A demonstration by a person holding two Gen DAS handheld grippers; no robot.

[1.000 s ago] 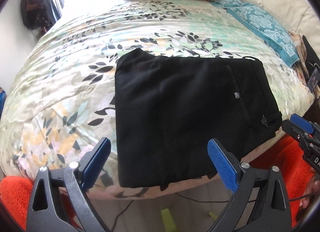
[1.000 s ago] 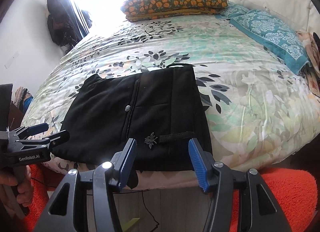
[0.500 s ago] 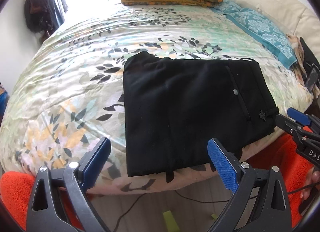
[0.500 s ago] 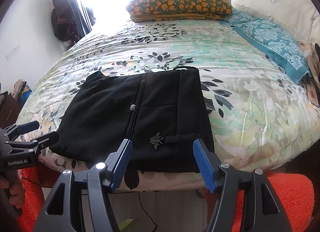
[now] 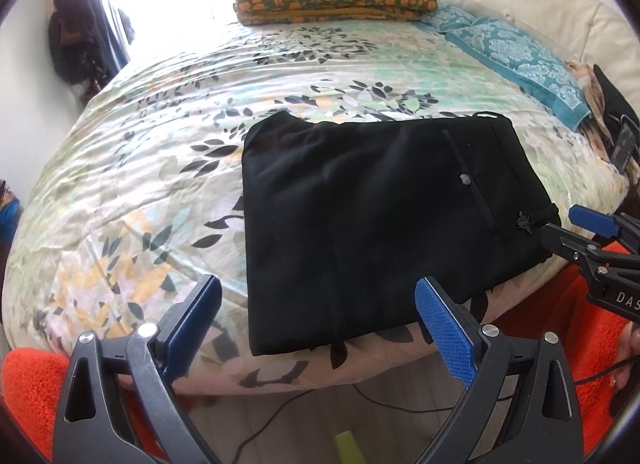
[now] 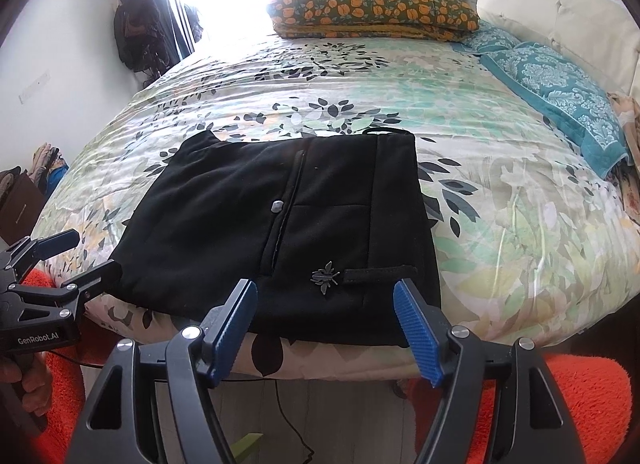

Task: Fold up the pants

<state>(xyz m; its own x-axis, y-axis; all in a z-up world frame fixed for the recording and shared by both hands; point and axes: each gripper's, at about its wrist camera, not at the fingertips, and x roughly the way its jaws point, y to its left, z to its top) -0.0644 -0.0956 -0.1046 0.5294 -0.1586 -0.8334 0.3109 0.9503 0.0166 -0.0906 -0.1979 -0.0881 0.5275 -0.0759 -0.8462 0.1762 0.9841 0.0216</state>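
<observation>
left wrist view looks across the floral bedspread (image 5: 160, 168) with the folded black pants (image 5: 368, 224) lying flat near the bed's near edge, their waistband toward the right. the left gripper (image 5: 320, 320) hangs off the edge of the bed with its blue pads wide apart and nothing between them. at the right edge of this view the right gripper (image 5: 568, 228) shows from the side, its tips just beside the waistband corner; whether they touch the cloth cannot be told. only this view shows a dark phone-like object (image 5: 624, 144) at the far right of the bed.

right wrist view shows the pants (image 6: 280, 224) from the waistband end: a grey button (image 6: 277, 206), a small metal insect-shaped charm (image 6: 326, 278) and a belt loop (image 6: 380, 274) are clear here. the right gripper (image 6: 325, 328) has its jaws opening, moderately wide, held before the near hem with no cloth pinched between the pads. the left gripper (image 6: 80, 260) appears at the left, open, with a hand (image 6: 24, 380) on its handle. this view alone shows a brown bag (image 6: 16, 200) against the left wall. nothing in either view shows its contents.

both views show the orange-flowered pillow (image 6: 372, 4), the teal pillow (image 6: 560, 92), and orange fuzzy rug (image 6: 580, 404) below.
</observation>
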